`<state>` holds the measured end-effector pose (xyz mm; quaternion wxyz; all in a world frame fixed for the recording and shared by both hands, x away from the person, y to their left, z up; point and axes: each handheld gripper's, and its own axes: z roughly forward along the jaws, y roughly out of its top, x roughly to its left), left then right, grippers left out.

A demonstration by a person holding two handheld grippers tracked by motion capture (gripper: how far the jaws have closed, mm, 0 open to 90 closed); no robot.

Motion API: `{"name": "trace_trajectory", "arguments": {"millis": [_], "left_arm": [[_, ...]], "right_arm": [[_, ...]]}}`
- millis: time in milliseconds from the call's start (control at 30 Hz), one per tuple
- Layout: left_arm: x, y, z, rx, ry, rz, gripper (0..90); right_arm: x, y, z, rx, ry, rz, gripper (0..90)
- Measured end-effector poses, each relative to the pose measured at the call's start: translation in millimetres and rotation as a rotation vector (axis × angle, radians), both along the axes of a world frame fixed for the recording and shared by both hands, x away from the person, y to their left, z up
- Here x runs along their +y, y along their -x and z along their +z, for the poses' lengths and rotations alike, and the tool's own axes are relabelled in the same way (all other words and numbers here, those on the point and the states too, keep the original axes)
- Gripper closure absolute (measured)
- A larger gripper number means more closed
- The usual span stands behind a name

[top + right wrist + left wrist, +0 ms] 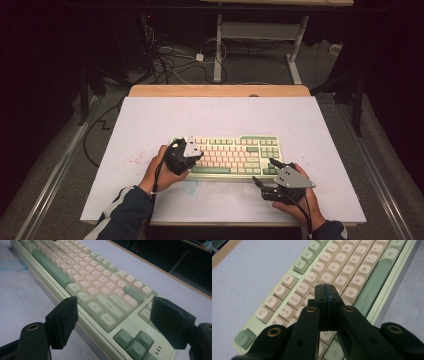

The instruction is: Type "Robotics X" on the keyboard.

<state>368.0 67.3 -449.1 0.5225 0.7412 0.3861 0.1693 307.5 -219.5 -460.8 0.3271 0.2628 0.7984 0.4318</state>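
A pale green keyboard (235, 156) with cream and green keys lies across the middle of the white board. My left gripper (196, 156) hovers over its left end, jaws pressed flat together with nothing between them. In the left gripper view the shut tips (327, 288) sit just above the cream letter keys (352, 267). My right gripper (264, 170) rests near the keyboard's front right corner, open. In the right gripper view its two pads (63, 320) stand wide apart, framing the keyboard's right end (107, 302) and arrow keys, touching nothing.
The white board (150, 120) covers a wooden table whose far edge (220, 90) shows. Faint red marks (132, 161) lie left of the keyboard and a blue smudge (190, 186) in front of it. Behind stand another table's legs (218, 55) and floor cables (165, 60).
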Motion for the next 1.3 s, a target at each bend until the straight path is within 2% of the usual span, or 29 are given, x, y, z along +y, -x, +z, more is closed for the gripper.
{"name": "trace_trajectory", "arguments": {"millis": [533,600,800,900,967,1300], "left_arm": [[-20.7,-24.7,-12.6,0.039,-0.031,0.015,86.7],[-21.3,-26.4,-14.5,0.042,-0.042,0.017,86.6],[-20.9,-28.5,-15.0,0.041,-0.038,0.019,86.0],[-22.7,-28.3,-17.7,0.049,-0.049,0.016,86.4],[-23.6,-27.0,-17.6,0.038,-0.063,0.015,86.6],[-13.5,-23.7,-4.3,-0.014,0.008,0.023,83.5]], "right_arm": [[3.1,-1.5,-3.6,0.018,0.017,0.014,23.1],[3.4,-1.4,-3.9,0.02,0.02,0.014,23.1],[3.7,-1.7,-4.4,0.022,0.025,0.017,23.1],[4.0,-2.0,-4.9,0.025,0.029,0.019,23.1],[4.3,-1.9,-4.9,0.027,0.032,0.019,23.1],[3.3,-2.0,-4.1,0.026,0.028,0.016,23.1]]}}
